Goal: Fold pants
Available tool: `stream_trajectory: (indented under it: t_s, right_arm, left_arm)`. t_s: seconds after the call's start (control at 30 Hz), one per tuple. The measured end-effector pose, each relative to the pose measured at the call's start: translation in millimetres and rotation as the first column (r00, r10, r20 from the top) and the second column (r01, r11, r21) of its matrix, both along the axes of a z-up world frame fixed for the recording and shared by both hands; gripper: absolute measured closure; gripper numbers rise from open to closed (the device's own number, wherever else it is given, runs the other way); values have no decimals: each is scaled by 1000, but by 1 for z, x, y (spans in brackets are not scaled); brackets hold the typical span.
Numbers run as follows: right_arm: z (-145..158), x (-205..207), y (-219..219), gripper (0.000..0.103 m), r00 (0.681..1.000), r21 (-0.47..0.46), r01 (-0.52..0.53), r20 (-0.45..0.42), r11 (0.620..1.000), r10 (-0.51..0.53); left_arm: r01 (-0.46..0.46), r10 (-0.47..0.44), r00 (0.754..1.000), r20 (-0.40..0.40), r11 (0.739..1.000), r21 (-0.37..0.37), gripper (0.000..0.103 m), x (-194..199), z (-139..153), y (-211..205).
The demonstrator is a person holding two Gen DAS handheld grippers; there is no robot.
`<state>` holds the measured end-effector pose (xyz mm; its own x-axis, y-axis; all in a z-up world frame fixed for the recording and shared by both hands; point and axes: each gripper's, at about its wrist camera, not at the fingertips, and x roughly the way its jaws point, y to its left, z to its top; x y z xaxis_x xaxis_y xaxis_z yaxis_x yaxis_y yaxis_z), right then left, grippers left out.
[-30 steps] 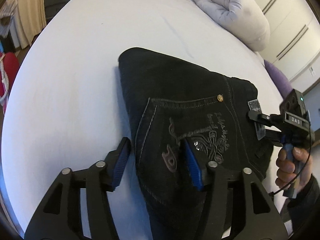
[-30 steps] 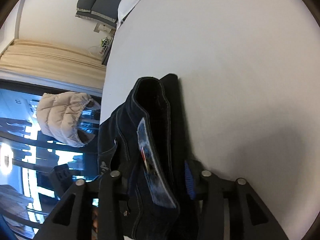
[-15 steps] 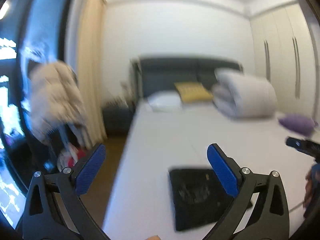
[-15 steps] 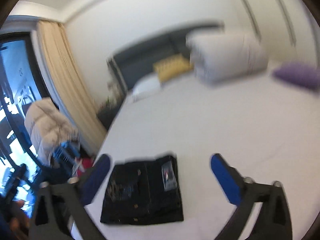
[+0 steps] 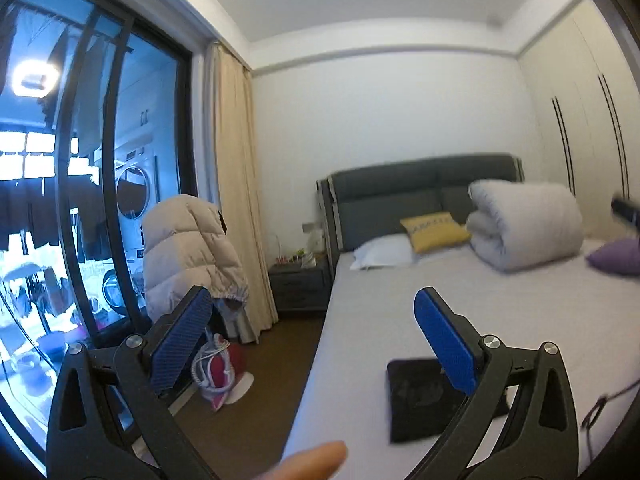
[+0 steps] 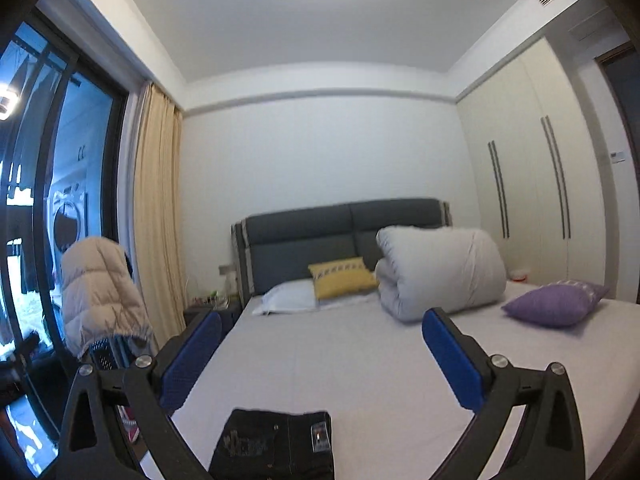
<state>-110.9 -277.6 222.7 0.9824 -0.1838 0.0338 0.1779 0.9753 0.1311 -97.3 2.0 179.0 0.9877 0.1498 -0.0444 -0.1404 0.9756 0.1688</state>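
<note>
The black pants lie folded into a compact rectangle on the white bed, near its front edge; they also show in the left wrist view. My left gripper is open and empty, raised well above and back from the pants. My right gripper is open and empty, also lifted away, with the pants below and between its fingers. A fingertip shows at the bottom of the left wrist view.
A rolled white duvet, a yellow cushion, a white pillow and a purple pillow lie toward the grey headboard. A puffer jacket hangs left of the bed by the glass door. Wardrobes stand to the right.
Both grippers let go of the folded pants, opened wide and pulled up and back from the bed. The pants stay flat on the sheet.
</note>
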Motion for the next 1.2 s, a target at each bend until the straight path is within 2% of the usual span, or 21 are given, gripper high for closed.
stream_trajectory:
  t_s: [0.1, 0.2, 0.27, 0.4, 0.53, 0.73, 0.83, 0.93, 1.2]
  right_arm:
    - [13, -13, 5, 0, 1000, -17, -1, 23, 1000, 2]
    - [20, -15, 11, 0, 1000, -20, -22, -5, 1000, 22]
    - [20, -7, 14, 0, 998, -5, -26, -65, 1000, 25]
    - [5, 10, 18, 0, 981, 40, -33, -188, 999, 40]
    - [-23, 29, 25, 0, 951, 52, -30, -306, 998, 44]
    - [-72, 49, 32, 0, 875, 98, -26, -479, 995, 70]
    - [-91, 57, 34, 0, 836, 115, -28, -541, 993, 86]
    - [-101, 61, 36, 0, 815, 115, -28, -572, 993, 90]
    - [-112, 61, 37, 0, 787, 118, -36, -609, 992, 101]
  left_arm:
    - [-34, 34, 998, -45, 999, 4, 0, -6, 2, 0]
    - [-20, 8, 989, -145, 997, -81, 0, -4, -3, 9]
    - [-8, -22, 970, -243, 992, -124, 0, 6, -13, 12]
    - [-11, -47, 912, -407, 990, -140, 0, 37, -49, 13]
    - [-22, -84, 853, -516, 980, -196, 0, 73, -87, 12]
    - [-31, -96, 803, -588, 979, -201, 0, 130, -140, 10]
    - [-35, -104, 781, -616, 977, -209, 0, 144, -162, 7]
    - [-38, -103, 767, -633, 978, -206, 0, 155, -177, 4]
    - [-48, -105, 740, -665, 977, -208, 0, 157, -192, -2]
